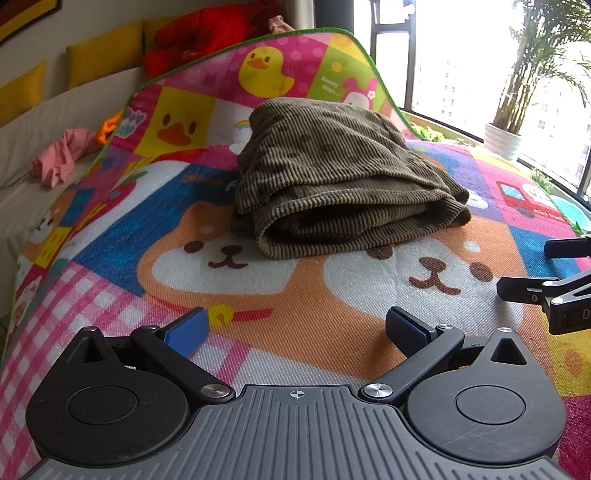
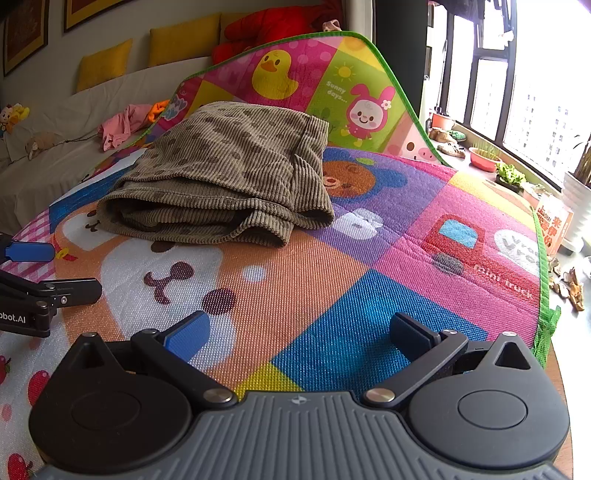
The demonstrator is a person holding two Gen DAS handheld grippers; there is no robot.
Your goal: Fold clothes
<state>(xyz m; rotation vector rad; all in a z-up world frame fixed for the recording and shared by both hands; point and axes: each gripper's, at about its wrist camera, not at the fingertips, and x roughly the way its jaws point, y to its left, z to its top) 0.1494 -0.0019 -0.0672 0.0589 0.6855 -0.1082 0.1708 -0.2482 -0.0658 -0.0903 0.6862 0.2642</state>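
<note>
At the bottom of the left wrist view, the left gripper [image 1: 297,330] has its two fingers spread wide apart. They hold nothing. Only the bright play mat [image 1: 317,332] shows between the blue pads [image 1: 188,330]. The right gripper [image 2: 297,334] looks the same in its own view: fingers wide apart, nothing in them, mat below. The backs of both tools are cut off by the bottom edge.

Each gripper peeks into the other's view. The right one sticks in at the right edge of the left view, mostly cut off. The left one sticks in at the left edge of the right view, and its printed words are cut short.

A bit farther on lies the brown corduroy garment [image 1: 332,177]. It is folded into a thick pile and rests on the mat, on top of the cartoon dog faces [image 1: 225,254]. It is apart from both grippers. The folds hide the inside, so I cannot tell what kind of clothing it is.

Behind it the mat bends upward, with a yellow duck [image 1: 264,72] on it. The raised mat hides part of the sofa [image 2: 74,155]. On the sofa lie a crumpled pink cloth [image 2: 118,125], yellow cushions [image 2: 105,64] and something red [image 2: 273,26]. Far right, the window [image 2: 491,96] is very bright, so outside is hard to see. Plant pots [image 2: 484,157] sit on the sill.
</note>
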